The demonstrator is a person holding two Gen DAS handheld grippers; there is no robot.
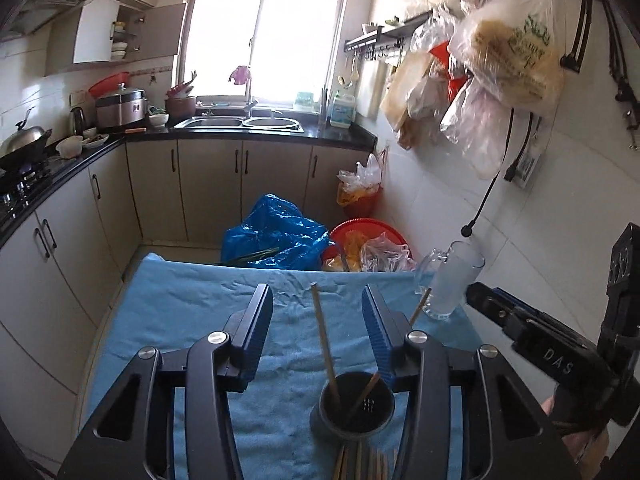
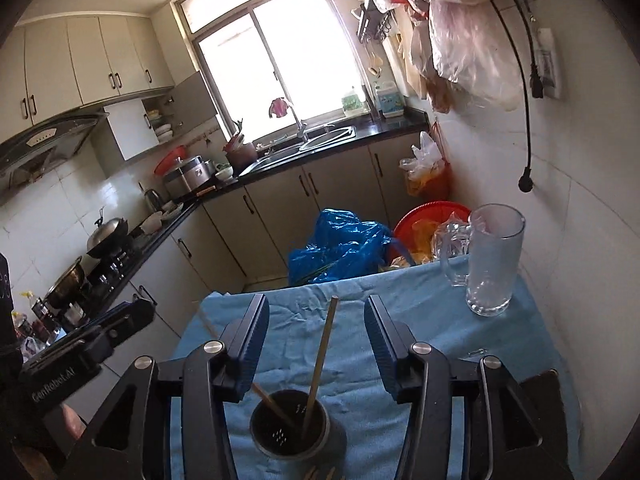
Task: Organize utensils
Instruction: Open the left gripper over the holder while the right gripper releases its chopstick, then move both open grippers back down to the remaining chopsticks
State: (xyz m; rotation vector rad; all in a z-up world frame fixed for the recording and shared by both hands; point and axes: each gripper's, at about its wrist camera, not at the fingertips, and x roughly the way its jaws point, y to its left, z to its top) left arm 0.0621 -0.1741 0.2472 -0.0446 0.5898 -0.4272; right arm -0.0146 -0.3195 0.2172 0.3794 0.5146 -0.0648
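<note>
A dark metal utensil holder [image 1: 354, 410] [image 2: 290, 426] stands on the blue cloth, close under both grippers. Two wooden chopsticks [image 1: 324, 344] [image 2: 320, 364] stand in it and lean apart. More chopsticks [image 1: 362, 462] lie on the cloth at the near edge, below the holder. My left gripper [image 1: 318, 320] is open and empty above the holder. My right gripper [image 2: 318, 328] is open and empty above it too. The right gripper's body shows at the right of the left wrist view [image 1: 532, 332].
A clear glass mug [image 1: 450, 280] [image 2: 490, 260] stands at the cloth's far right corner. The blue cloth [image 1: 192, 320] [image 2: 440, 320] covers a small table. Beyond it, on the floor, lie a blue plastic bag [image 1: 276, 232] and a red basin [image 1: 368, 232]. The tiled wall is close on the right.
</note>
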